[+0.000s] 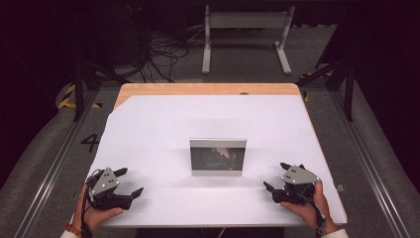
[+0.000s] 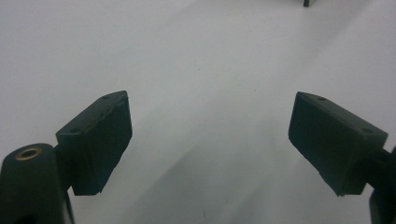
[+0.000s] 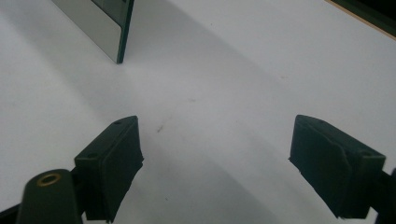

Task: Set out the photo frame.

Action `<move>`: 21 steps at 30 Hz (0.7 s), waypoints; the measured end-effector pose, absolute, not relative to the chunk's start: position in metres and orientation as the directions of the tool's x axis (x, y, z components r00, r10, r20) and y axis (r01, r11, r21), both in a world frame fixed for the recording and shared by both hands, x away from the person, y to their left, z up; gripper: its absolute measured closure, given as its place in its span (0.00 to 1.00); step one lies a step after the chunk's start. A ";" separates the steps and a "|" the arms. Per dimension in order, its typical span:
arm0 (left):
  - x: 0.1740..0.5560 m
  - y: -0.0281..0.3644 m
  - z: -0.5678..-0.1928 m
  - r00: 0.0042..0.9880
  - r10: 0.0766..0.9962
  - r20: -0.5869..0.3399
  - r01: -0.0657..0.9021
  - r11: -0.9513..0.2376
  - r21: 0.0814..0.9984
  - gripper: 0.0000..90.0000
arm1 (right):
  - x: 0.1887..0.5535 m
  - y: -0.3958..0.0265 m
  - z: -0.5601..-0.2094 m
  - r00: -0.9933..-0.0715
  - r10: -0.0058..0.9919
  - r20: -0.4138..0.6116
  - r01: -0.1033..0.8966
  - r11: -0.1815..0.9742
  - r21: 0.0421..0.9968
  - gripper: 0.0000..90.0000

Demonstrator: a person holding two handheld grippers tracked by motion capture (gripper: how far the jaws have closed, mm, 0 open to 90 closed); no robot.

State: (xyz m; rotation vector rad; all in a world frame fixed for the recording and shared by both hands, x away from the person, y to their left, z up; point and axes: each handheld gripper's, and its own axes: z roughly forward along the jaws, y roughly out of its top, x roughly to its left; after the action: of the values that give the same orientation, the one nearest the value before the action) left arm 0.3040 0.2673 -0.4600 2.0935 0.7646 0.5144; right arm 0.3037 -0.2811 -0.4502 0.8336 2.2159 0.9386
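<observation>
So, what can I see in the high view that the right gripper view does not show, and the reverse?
High view alone: both hands, the left tongs, the grey floor with cables, the box's whole front face.
Right gripper view alone: the box's dark side edge up close, and small specks on the white table.
Both: the right tongs, open with nothing between the jaws, the box, the white table.

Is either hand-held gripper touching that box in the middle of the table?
No, the box stands alone mid-table, while the left hand-held gripper and right hand-held gripper rest apart near the front edge.
</observation>
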 end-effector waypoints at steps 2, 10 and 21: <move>0.303 0.268 -0.459 0.731 0.677 0.083 0.331 -0.459 0.824 0.16 | 0.303 -0.282 -0.449 -0.632 0.728 -0.265 0.308 0.550 0.776 0.19; 0.304 0.266 -0.458 0.731 0.677 0.086 0.333 -0.463 0.821 0.15 | 0.302 -0.282 -0.449 -0.627 0.733 -0.264 0.302 0.541 0.785 0.19; 0.306 0.265 -0.459 0.733 0.676 0.082 0.335 -0.463 0.820 0.15 | 0.301 -0.285 -0.446 -0.617 0.742 -0.261 0.289 0.523 0.802 0.18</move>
State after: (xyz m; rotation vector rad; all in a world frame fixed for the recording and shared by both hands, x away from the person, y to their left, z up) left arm 0.3058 0.2653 -0.4589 2.0834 0.7628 0.5085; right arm 0.3006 -0.2849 -0.4459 0.8352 2.1685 0.9887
